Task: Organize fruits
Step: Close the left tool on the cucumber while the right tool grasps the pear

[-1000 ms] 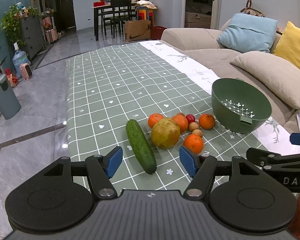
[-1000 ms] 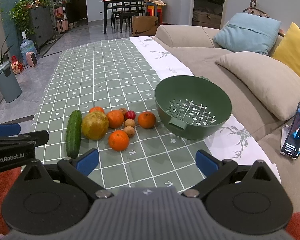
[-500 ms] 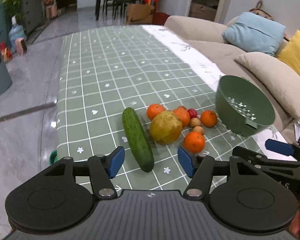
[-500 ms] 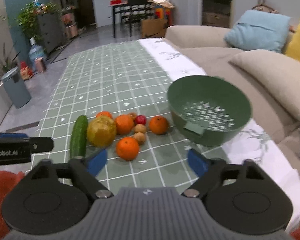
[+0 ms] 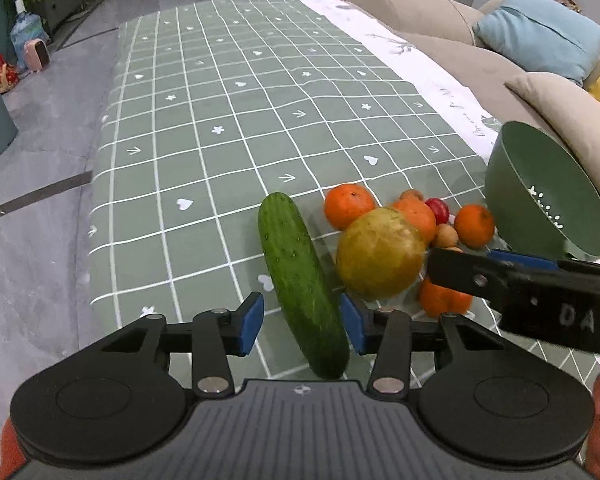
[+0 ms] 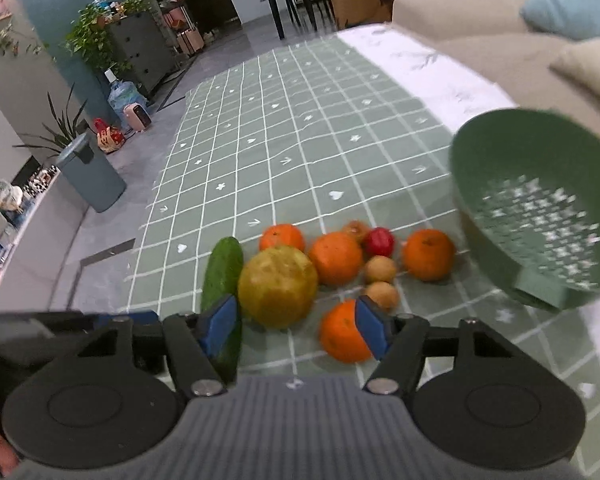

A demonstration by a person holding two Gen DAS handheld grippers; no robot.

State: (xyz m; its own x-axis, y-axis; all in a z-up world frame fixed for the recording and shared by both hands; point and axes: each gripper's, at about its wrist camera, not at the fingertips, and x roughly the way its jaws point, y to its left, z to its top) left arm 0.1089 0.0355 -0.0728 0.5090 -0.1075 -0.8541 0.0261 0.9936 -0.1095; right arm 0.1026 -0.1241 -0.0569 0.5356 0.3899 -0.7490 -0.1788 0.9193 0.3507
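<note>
On the checked cloth [image 5: 228, 152], cucumber [image 5: 300, 280] lies between left hand-held gripper [image 5: 302, 326] pads.

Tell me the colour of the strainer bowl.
Dark green strainer bowl, clearest in the right wrist view.

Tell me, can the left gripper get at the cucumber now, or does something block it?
Probably yes. The left gripper is open, and the near end of the cucumber lies between its fingers with nothing on top. The big yellow-green fruit lies close by on the right, so that finger has little room.
</note>
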